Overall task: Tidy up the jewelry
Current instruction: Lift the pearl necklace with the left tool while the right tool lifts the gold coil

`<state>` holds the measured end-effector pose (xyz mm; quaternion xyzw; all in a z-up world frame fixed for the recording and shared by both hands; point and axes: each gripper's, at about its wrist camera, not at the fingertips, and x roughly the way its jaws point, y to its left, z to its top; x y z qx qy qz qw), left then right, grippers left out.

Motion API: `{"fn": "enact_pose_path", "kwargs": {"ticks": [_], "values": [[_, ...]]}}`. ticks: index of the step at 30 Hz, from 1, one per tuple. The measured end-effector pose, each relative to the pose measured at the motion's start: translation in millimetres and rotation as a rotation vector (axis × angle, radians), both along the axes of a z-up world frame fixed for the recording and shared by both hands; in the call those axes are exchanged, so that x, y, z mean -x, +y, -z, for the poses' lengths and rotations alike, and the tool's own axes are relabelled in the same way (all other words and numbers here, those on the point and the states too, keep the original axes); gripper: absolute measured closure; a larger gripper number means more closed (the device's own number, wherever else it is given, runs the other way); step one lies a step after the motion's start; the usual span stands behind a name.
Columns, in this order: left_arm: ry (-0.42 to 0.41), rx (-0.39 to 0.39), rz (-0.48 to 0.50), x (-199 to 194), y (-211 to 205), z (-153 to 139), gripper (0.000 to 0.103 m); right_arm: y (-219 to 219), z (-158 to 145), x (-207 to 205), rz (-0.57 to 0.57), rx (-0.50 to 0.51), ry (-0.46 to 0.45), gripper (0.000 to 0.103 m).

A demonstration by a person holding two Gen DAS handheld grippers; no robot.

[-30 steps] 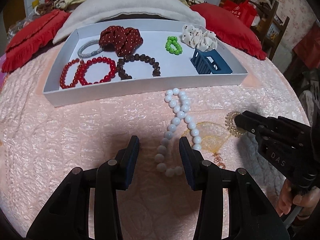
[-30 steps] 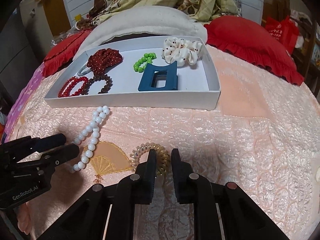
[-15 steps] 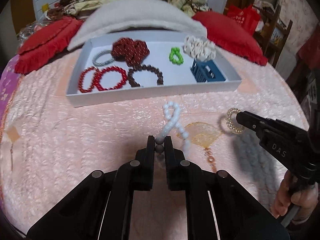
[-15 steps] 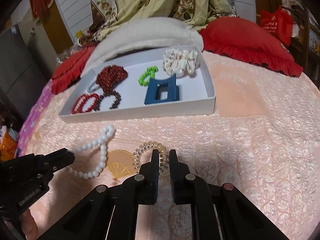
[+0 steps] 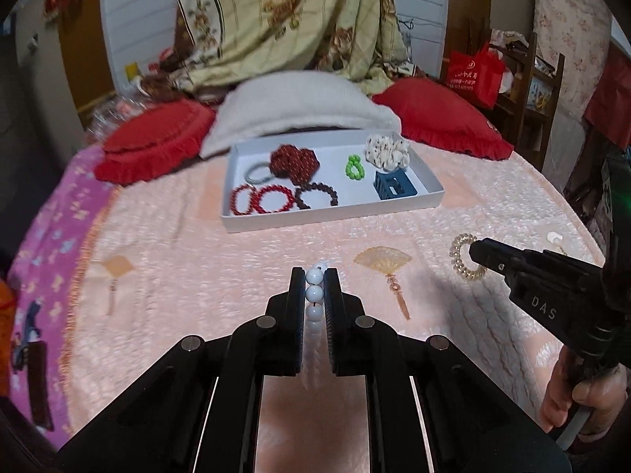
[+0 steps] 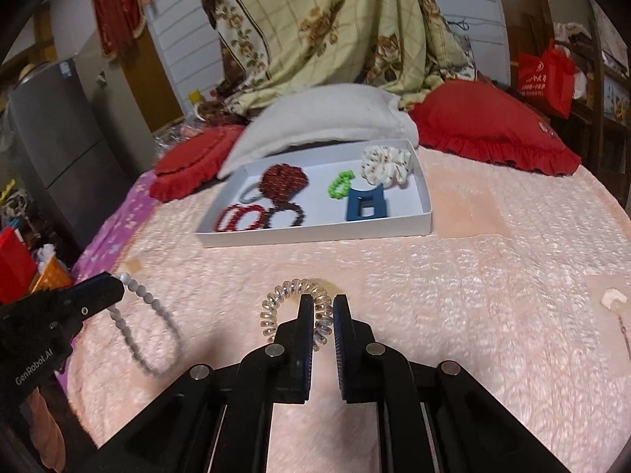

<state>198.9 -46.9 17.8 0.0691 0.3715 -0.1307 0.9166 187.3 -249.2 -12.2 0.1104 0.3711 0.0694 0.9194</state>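
- With both pieces pinched and hanging clear of the pink bedspread [image 5: 165, 276], I judge the pick-up done and the carry to the white tray [image 5: 331, 215] to be the step in hand.
- My left gripper [image 5: 314, 276] is clamped on the white bead bracelet [image 5: 314, 293]; in the right wrist view the loop dangles free below it.
- My right gripper [image 6: 323, 307] is closed on one side of the clear coil hair tie [image 6: 294, 307], with the rest of the ring sticking out to the left.
- That tray sits well ahead, near the pillows, and already holds red bead bracelets [image 5: 260, 199], a brown one, a green ring, a blue clip [image 5: 392, 187] and two scrunchies.
- Next I would take both hands forward over the near wall, high enough that the dangling beads do not catch it.
- Bare floor shows between the green ring and the brown bracelet; I would let go there, one hand at a time.
- A small pale piece [image 6: 613, 299] lies on the bedspread far right, not yet collected.
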Motion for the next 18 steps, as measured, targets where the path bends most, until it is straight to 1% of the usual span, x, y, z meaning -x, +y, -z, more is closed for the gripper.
{"fn": "enact_pose_path", "kwargs": {"ticks": [2, 9, 14, 18], "values": [[-0.022, -0.014, -0.016, 12, 2, -7, 0.095, 5, -7, 13, -0.006, -0.001, -0.018, 0.094], [-0.059, -0.037, -0.071, 46, 14, -22, 0.095, 18, -23, 50, -0.018, -0.029, -0.059, 0.094], [-0.081, -0.041, -0.091, 64, 21, -30, 0.095, 23, -30, 66, -0.023, -0.042, -0.069, 0.094], [-0.122, -0.065, -0.113, 78, 25, -37, 0.095, 25, -36, 77, -0.021, -0.051, -0.082, 0.094]]}}
